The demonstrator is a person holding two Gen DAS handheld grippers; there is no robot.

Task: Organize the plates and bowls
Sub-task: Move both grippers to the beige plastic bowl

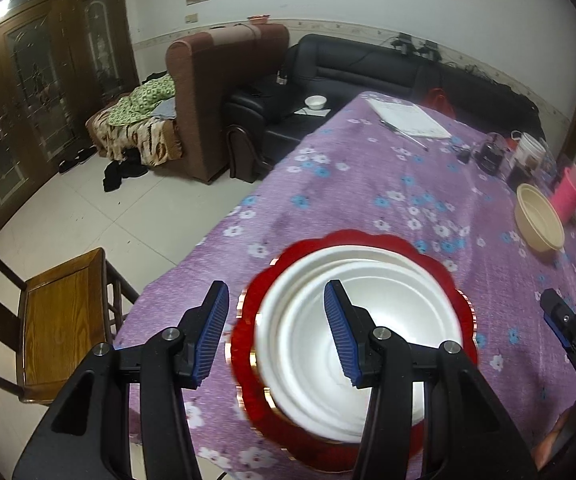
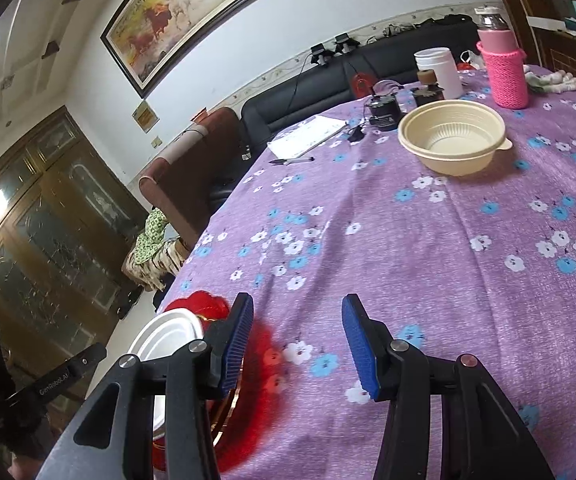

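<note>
From the left wrist camera I am looking down on a round white foam bowl (image 1: 352,344) sitting mouth-up on a red scalloped plastic plate (image 1: 248,364), near the edge of the purple flowered tablecloth (image 1: 368,184). Being round, neither has a long axis. My left gripper (image 1: 276,334) is hanging over them with its jaws parted about halfway; one blue pad is showing over the bowl's hollow, the other over the cloth beside the plate, and I cannot tell whether either is touching. A cream ribbed plastic bowl (image 1: 538,222) is standing upright far off at the right edge, near a pink cup.

From the right wrist camera my right gripper (image 2: 298,342) is standing about half open with only cloth between its pads, holding nothing. The red plate (image 2: 264,368) and white bowl (image 2: 164,340) are lying at lower left, partly behind one finger. This view is showing the cream bowl (image 2: 452,136) in full, empty, well ahead, which the other barely catches.
</note>
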